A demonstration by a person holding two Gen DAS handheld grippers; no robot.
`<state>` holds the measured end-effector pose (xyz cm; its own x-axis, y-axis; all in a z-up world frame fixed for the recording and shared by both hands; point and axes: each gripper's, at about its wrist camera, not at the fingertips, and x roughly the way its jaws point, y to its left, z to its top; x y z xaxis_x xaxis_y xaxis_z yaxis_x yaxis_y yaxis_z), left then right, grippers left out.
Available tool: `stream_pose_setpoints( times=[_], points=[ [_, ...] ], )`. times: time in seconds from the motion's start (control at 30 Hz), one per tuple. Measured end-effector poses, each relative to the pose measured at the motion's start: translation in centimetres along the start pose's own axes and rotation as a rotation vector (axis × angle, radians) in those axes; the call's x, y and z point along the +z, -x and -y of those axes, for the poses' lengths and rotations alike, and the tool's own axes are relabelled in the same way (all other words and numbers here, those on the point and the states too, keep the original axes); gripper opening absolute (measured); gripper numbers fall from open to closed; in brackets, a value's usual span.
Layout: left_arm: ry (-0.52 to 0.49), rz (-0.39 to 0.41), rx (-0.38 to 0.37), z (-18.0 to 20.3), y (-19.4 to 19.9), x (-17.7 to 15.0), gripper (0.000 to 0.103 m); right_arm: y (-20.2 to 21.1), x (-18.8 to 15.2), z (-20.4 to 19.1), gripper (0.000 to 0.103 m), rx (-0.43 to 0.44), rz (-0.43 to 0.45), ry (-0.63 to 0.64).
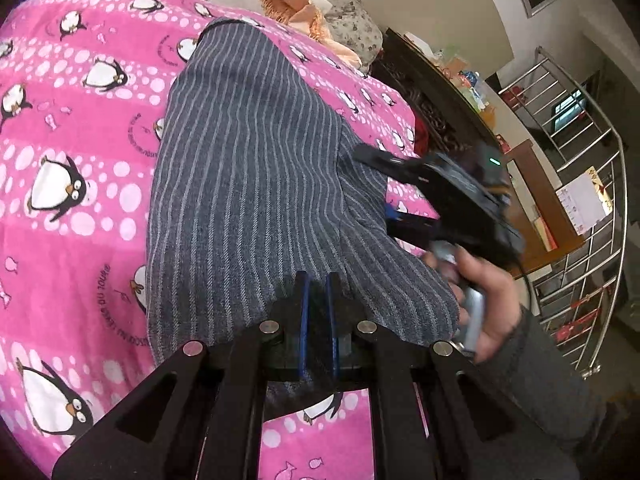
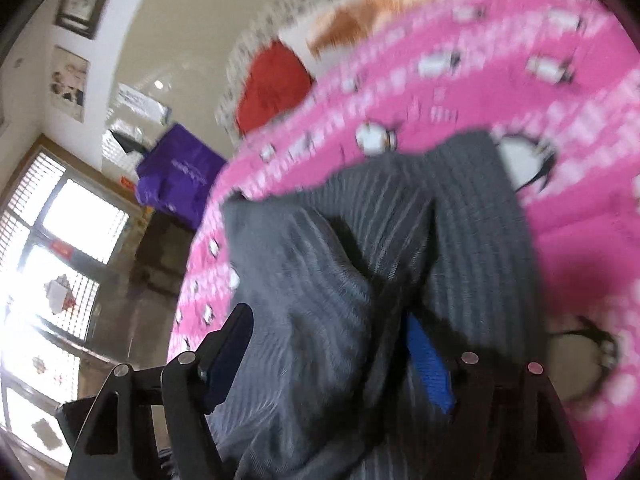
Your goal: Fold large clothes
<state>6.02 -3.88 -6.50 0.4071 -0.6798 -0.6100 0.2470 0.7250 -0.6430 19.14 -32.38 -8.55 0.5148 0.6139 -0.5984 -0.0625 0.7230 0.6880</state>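
Pink fleece bedding [image 1: 80,208], printed with penguins and white dots, covers the bed under my left camera, with pillows [image 1: 320,4] at its far end and a steel railing [image 1: 580,184] beyond. On it lies the grey pinstriped garment [image 1: 248,168], a woven, suit-like cloth folded into a long panel. My left gripper [image 1: 318,304] has its blue pads drawn narrow on the near hem, pinching it. I judge the cloth fairly heavy and limp, not slippery; hems and corners are the best holds. My right gripper [image 1: 384,200] reaches to the panel's right edge.

From the right camera, blurred, the garment [image 2: 320,260] bunches between that gripper's [image 2: 336,344] wide-spread fingers, not clamped that I can see.
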Motion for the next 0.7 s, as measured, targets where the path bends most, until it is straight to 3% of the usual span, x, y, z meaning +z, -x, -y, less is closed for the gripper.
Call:
stream_pose_setpoints(
  times=[0.03,0.07,0.13,0.2,0.33,0.43,0.57,0.63,0.7],
  points=[
    [0.001,-0.002,-0.004,-0.2,0.1,-0.2,0.005,-0.5,0.2,-0.1,0.045,-0.011,-0.005,0.002],
    [0.003,-0.003,-0.009,-0.3,0.0,-0.2,0.005,-1.0,0.6,-0.5,0.023,-0.001,-0.014,0.025],
    [-0.008,-0.006,-0.024,-0.1,0.0,0.1,0.005,-0.8,1.2,-2.2,0.010,-0.010,-0.005,0.119],
    [-0.017,-0.012,-0.052,0.2,-0.2,-0.1,0.005,0.2,2.1,-4.1,0.007,-0.017,0.007,0.212],
    [-0.058,-0.043,-0.130,2.3,-2.1,0.4,0.005,3.5,5.2,-5.1,0.007,-0.021,0.020,0.258],
    [-0.108,-0.099,-0.155,4.7,-5.3,0.6,0.006,3.3,7.5,-3.1,0.007,-0.080,-0.036,0.250],
    [-0.109,-0.152,-0.133,5.6,-8.9,1.1,0.005,2.8,7.6,1.8,0.006,-0.186,-0.052,0.150],
    [-0.098,-0.145,-0.145,5.7,-8.3,1.2,0.005,3.7,7.0,2.7,0.006,-0.177,-0.034,0.122],
    [-0.120,-0.132,-0.141,5.8,-6.8,1.4,0.005,5.7,5.7,2.4,0.007,-0.101,0.013,0.109]
  ],
)
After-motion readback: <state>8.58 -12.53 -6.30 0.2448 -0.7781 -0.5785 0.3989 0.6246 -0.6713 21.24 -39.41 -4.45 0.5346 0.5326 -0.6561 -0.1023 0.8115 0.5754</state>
